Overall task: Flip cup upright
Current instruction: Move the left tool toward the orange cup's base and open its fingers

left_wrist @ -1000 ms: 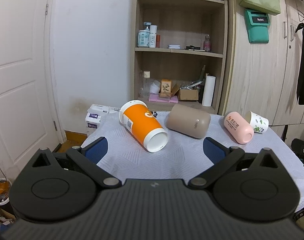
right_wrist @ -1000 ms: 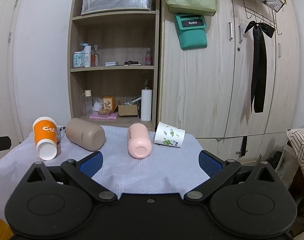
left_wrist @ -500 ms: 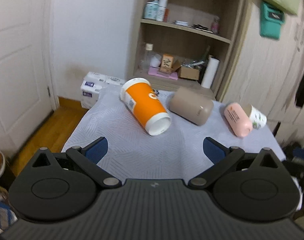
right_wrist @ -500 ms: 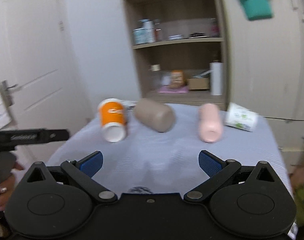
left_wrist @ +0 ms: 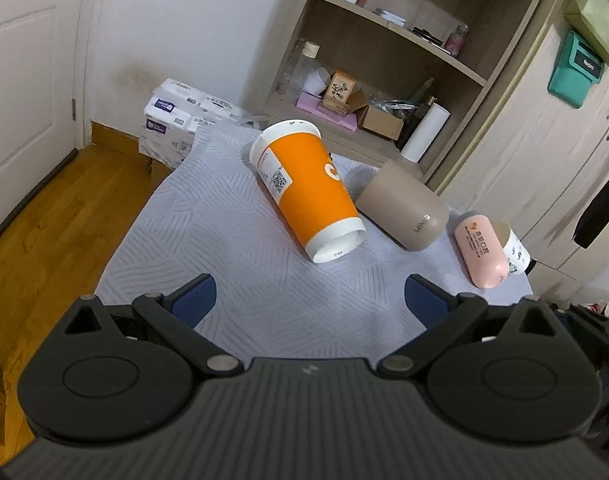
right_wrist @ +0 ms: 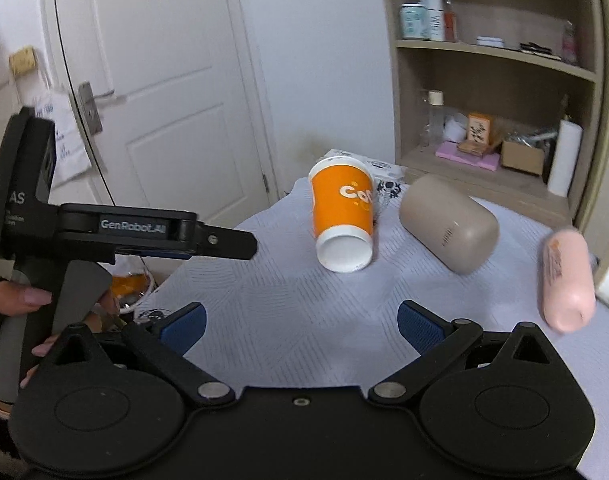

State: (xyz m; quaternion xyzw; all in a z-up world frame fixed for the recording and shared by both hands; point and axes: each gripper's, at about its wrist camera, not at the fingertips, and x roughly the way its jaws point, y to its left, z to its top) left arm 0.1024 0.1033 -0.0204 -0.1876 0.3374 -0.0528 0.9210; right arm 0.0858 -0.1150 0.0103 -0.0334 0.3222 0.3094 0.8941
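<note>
An orange paper cup (left_wrist: 308, 194) lies on its side on the cloth-covered table (left_wrist: 224, 240), its white base end toward me; it also shows in the right wrist view (right_wrist: 342, 216). A beige tumbler (left_wrist: 402, 210), a pink cup (left_wrist: 480, 254) and a white floral cup (left_wrist: 516, 252) lie on their sides to its right. My left gripper (left_wrist: 310, 298) is open and empty, above the near table, short of the orange cup. My right gripper (right_wrist: 300, 322) is open and empty, over the near table. The left gripper's body (right_wrist: 104, 232) shows at the left of the right wrist view.
A wooden shelf unit (left_wrist: 384, 60) with bottles and boxes stands behind the table. A wardrobe (left_wrist: 544, 140) is at the right, a white door (right_wrist: 152, 100) at the left. Tissue packs (left_wrist: 172, 120) sit on the floor by the table's far left corner.
Both grippers have risen and tilted down toward the table. The right gripper has swung left, so the orange cup is now central. The cups have not moved.
</note>
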